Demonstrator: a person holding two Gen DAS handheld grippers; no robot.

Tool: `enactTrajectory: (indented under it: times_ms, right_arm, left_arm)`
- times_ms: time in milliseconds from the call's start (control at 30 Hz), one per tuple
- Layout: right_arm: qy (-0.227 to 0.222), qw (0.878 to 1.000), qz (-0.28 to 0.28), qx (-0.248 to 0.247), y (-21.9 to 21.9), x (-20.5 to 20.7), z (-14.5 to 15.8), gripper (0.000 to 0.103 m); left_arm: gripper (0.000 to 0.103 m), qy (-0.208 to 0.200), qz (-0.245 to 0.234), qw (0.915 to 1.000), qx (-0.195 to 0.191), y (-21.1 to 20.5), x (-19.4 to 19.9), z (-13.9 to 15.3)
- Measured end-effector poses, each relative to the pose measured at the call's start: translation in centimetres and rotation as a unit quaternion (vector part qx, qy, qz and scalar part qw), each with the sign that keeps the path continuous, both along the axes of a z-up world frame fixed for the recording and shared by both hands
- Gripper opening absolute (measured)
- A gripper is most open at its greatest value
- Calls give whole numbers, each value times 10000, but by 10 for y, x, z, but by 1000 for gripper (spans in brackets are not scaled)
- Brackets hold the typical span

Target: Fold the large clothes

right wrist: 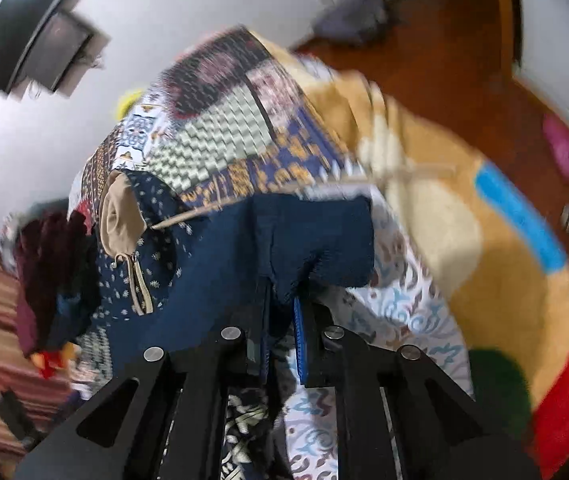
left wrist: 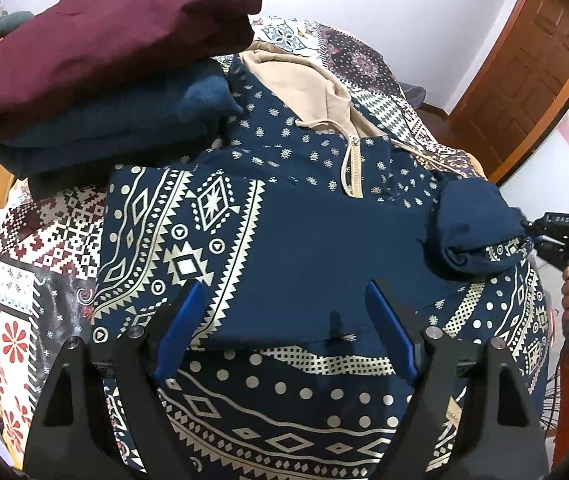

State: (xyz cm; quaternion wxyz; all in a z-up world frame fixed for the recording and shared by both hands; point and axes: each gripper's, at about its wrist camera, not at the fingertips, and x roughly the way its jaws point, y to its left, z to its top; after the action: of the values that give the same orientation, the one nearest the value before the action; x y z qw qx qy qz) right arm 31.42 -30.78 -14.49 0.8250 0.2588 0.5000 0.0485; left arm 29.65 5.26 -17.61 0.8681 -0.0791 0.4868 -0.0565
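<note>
A navy hoodie (left wrist: 284,216) with cream geometric print, a beige hood (left wrist: 296,84) and a zip lies spread on the bed. One sleeve is folded across its front. My left gripper (left wrist: 284,300) is open just above the hoodie's lower front, touching nothing. My right gripper (left wrist: 540,240) is at the right edge, shut on the navy sleeve cuff (left wrist: 472,224), which it holds lifted. In the blurred right wrist view the right gripper (right wrist: 284,300) is shut on the cuff (right wrist: 316,236), with the hoodie (right wrist: 204,280) to the left.
A stack of folded clothes, maroon (left wrist: 116,40) on navy (left wrist: 124,128), sits at the back left against the hoodie's shoulder. A patchwork bedspread (left wrist: 44,248) covers the bed. A wooden door (left wrist: 524,80) is at the back right. An orange blanket (right wrist: 484,220) lies to the right.
</note>
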Motion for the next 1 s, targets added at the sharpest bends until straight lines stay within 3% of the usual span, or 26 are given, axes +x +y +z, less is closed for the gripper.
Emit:
enactTrajectory:
  times_ms: [267,467,633,767,867,933,1000]
  right_arm:
    - [-1138,9903,756,-269,56,1,92,9]
    - [-1661,9669,1902,-365,156,0,132,9]
    - [-1628,9453,2808,-335,239,-8,123,9]
    - [-1246,9296,3451,-352,292,-16,92,13]
    - [-788,9222,3771,-341,310,-20,65,19]
    - [-557,9201,3868,-264,315,-22,55,28]
    - [-496,9210,3850,-345,308,-26,50,34]
  left_arm:
    - [82,-146,71,9998,124,14,-9,6]
    - [82,-404,163,9990,66,29,-23,23]
    - [82,-597,287,9977,110,48,-39,36]
    - [82,-642,464,9967,165,69,-51,40]
    - [82,-595,631,9961,160,86,-57,39]
    - [82,-538,734,9957,145,95,-60,37]
    - [82,-469,817,9955,79,102,-62,33]
